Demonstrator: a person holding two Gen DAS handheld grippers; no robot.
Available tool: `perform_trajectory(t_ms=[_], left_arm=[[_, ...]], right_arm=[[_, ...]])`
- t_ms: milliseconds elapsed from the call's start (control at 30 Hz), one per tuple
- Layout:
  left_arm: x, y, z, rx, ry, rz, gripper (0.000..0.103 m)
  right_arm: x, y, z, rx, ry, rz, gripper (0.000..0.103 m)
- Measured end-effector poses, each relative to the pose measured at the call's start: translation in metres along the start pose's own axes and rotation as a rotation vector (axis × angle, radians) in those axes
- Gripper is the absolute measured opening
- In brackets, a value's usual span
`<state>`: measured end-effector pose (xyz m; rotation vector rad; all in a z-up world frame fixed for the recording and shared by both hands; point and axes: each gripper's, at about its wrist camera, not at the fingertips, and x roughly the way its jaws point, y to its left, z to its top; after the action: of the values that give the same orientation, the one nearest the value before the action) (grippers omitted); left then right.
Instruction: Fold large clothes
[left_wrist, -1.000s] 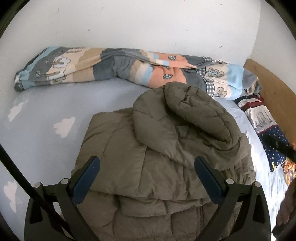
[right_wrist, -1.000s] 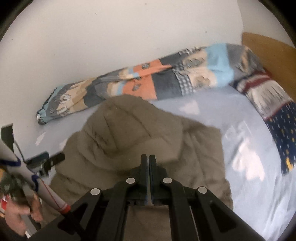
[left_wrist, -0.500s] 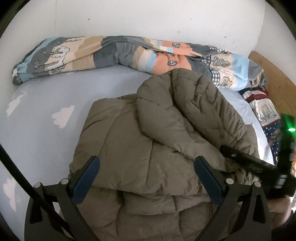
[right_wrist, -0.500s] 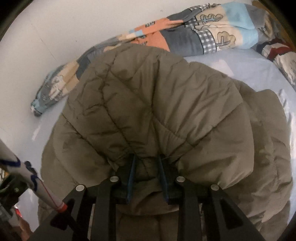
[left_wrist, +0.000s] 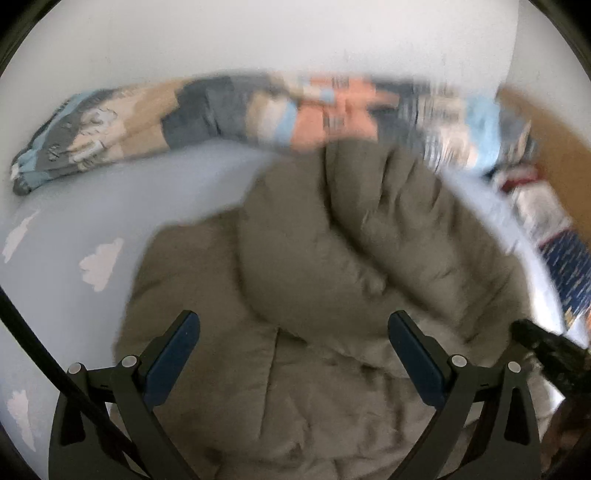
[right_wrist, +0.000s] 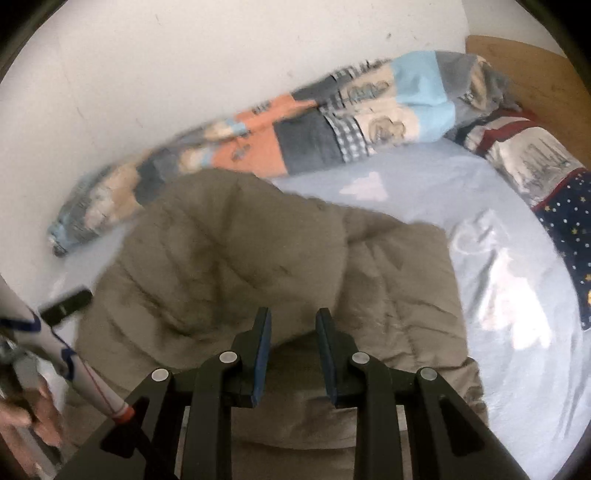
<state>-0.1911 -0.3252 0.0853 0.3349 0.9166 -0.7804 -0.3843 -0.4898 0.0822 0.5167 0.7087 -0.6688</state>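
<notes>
White wall (right_wrist: 184, 74) backs a bed whose pale blue sheet (right_wrist: 498, 280) carries small white cloud prints; at the sheet's far right corner a wooden headboard (right_wrist: 535, 74) rises.

Largest on the sheet is the olive quilted jacket (left_wrist: 295, 295) (right_wrist: 258, 258), lying in a folded heap near the middle and reaching toward the near edge. In the left wrist view one padded part is doubled over the body, forming a thick ridge that runs toward the far edge. The view is blurred, so the seams are hard to follow.

Along the far edge, against the wall, stretches a rolled patchwork duvet (left_wrist: 221, 110) (right_wrist: 332, 129) in grey, orange, beige and light blue. At the right edge, next to the headboard, lies a pillow (right_wrist: 546, 173) with a dark blue starred part and a red stripe.

Over the near part of the jacket hovers the left gripper (left_wrist: 293, 332), its blue-padded jaws spread wide with nothing between them. The right gripper (right_wrist: 293, 332) hangs above the jacket's near right portion, its jaws parted by a narrow gap, and no cloth is caught in it.

At the left edge of the right wrist view a hand (right_wrist: 33, 410) grasps the other tool's handle.
</notes>
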Motion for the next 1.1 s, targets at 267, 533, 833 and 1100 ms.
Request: perform_trajectory(t_ms=[267, 533, 833, 1100], left_arm=[[0.013, 0.0, -0.011, 0.013, 0.078, 0.05, 0.102], [-0.072, -0.005, -0.067, 0.062, 0.014, 0.001, 0.102], [-0.163, -0.005, -0.172, 0.07, 0.006, 0.007, 0.102], [-0.178, 0.014, -0.276, 0.012, 0.075, 0.084, 0.102]], right_arm=[[0.024, 0.006, -0.014, -0.018, 0.094, -0.04, 0.027], [-0.048, 0.03, -0.02, 0.02, 0.021, 0.053, 0.028], [-0.124, 0.082, -0.117, -0.073, 0.052, 0.098, 0.034], [-0.156, 0.079, -0.213, -0.067, 0.143, 0.046, 0.034]])
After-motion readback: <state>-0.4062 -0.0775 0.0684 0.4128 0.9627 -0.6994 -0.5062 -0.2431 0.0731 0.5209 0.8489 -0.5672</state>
